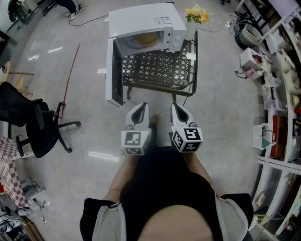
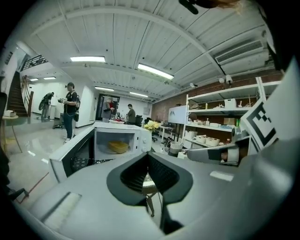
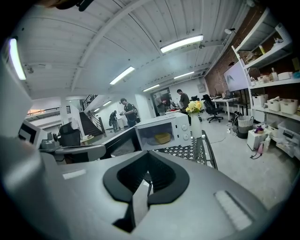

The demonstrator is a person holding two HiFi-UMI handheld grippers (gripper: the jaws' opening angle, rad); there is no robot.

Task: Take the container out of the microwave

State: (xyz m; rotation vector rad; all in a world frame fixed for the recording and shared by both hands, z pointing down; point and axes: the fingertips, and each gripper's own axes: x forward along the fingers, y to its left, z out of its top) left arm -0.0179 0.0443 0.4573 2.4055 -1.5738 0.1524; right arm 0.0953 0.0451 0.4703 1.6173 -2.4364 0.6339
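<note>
Container (image 1: pixel 146 38): yellow, shallow, low-walled. It sits inside the cavity of the white microwave (image 1: pixel 146 20), roughly centred on the cavity floor. You cannot tell from any view whether anything is in it.

The microwave door (image 1: pixel 114 70) is swung wide open on the left side, showing its dark inner face. The control panel is on the right of the cavity.

Grippers: your left gripper (image 1: pixel 140 107) and right gripper (image 1: pixel 176 107) are side by side and point at the microwave, well short of it. The left jaws are closed and hold nothing. The right jaws meet at the tips and are also empty. Neither gripper touches the container.

Surface: the microwave stands at the far end of a black metal table (image 1: pixel 160 70) with a lattice top. The nearer part of the top is bare.

Room: glossy grey floor (image 1: pixel 225 117). Yellow flowers (image 1: pixel 196 14) are beyond the microwave, a black office chair (image 1: pixel 28 122) is at the left, and stocked shelves (image 1: pixel 282 70) run along the right. A thin red rod (image 1: pixel 71 75) lies on the floor left of the door. People stand far back in the gripper views.
</note>
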